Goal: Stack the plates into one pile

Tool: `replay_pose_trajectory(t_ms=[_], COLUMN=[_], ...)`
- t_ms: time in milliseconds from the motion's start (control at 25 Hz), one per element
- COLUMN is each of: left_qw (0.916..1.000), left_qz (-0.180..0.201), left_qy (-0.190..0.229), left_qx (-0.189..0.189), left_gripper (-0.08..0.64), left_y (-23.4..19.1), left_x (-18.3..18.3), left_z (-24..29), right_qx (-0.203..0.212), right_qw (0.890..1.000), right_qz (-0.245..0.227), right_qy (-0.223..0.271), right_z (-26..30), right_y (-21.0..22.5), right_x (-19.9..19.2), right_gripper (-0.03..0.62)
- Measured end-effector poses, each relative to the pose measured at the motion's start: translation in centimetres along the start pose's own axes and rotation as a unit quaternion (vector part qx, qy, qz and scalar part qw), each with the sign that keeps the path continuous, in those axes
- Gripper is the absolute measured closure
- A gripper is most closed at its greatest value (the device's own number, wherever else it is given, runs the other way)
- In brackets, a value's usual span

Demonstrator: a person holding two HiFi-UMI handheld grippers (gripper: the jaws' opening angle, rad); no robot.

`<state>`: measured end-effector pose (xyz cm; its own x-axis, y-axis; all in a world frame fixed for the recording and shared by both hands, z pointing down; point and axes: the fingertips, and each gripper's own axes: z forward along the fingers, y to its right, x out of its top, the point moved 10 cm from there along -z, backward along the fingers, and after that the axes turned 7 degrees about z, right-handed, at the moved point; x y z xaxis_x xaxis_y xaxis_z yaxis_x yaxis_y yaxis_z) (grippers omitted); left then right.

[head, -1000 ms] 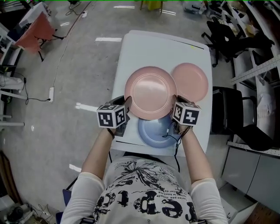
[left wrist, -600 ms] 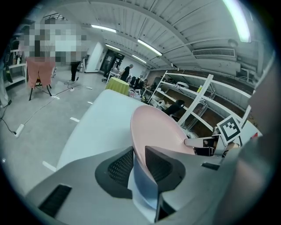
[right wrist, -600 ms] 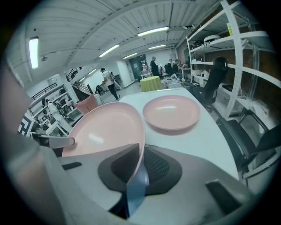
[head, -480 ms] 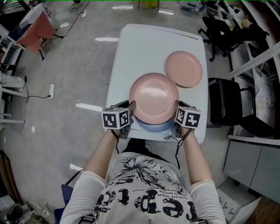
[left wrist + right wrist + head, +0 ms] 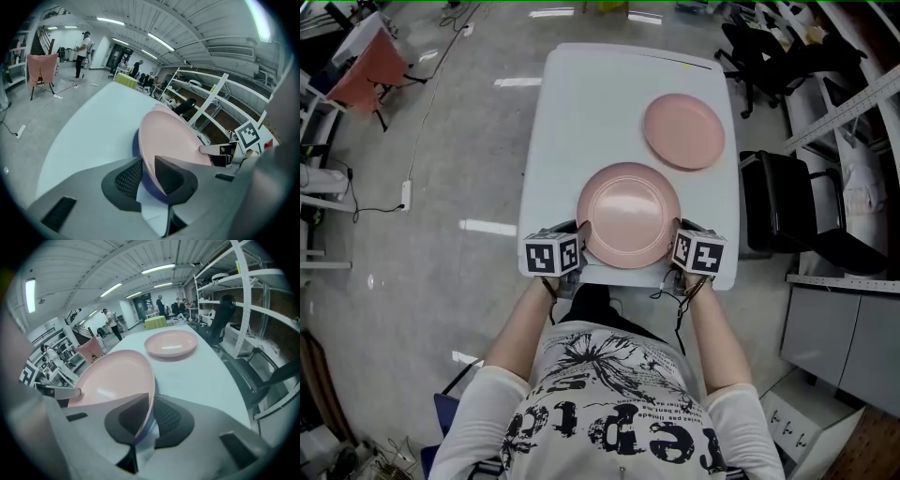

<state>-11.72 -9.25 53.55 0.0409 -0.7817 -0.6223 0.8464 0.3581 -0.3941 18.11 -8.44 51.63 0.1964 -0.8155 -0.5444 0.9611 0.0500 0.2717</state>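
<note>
A: Pink plate point(image 5: 628, 214)?
B: Clamped at opp. rims by left tongs point(image 5: 148, 171) & right tongs point(image 5: 149, 416), jaws narrowly parted on it; blue plate point(image 5: 135, 144) seen just beneath.
A: 2nd pink plate point(image 5: 683, 131)?
B: Seen on surface point(image 5: 581, 122), beyond right tongs, well apart.

The large pink plate point(image 5: 629, 214), earlier beyond the blue plate point(image 5: 135, 143), now squarely over it.

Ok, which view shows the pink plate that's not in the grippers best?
The head view: the loose pink plate lies whole on the table's far right. The right gripper view shows it at a low angle; the left gripper view does not clearly show it.
</note>
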Motion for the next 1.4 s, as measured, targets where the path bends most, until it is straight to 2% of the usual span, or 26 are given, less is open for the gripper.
replay_pose_trajectory(t_ms=[240,560,760,1000,1240,1400], left_qw=[0.9998,0.9966,0.9934,0.989,0.9875,0.9875], left_qz=[0.003,0.043,0.071,0.116,0.125,0.122], left_qy=[-0.011,-0.027,-0.043,-0.058,-0.067,-0.069], left_qx=[0.016,0.065,0.079,0.07,0.069,0.073], left_gripper=[0.48,0.476,0.442,0.362,0.281,0.281], left_y=[0.1,0.9,1.8,2.6,3.0,2.9], left_x=[-0.7,-0.1,-0.3,0.4,0.5,0.8], left_z=[0.4,0.6,1.1,1.9,1.8,2.0], right_qx=[-0.009,-0.017,-0.022,-0.026,-0.024,-0.018], right_qw=[1.0,1.0,0.999,0.999,0.999,0.999], right_qz=[0.009,0.008,0.003,-0.002,-0.006,-0.005], right_qy=[-0.013,-0.017,-0.033,-0.03,-0.038,-0.035], right_z=[0.5,0.4,0.6,0.6,1.3,1.3], right_y=[0.4,0.1,0.8,1.1,0.8,1.0], right_x=[-1.4,-1.3,-2.0,-1.4,-1.7,-1.5], right_gripper=[0.557,0.555,0.547,0.537,0.537,0.535])
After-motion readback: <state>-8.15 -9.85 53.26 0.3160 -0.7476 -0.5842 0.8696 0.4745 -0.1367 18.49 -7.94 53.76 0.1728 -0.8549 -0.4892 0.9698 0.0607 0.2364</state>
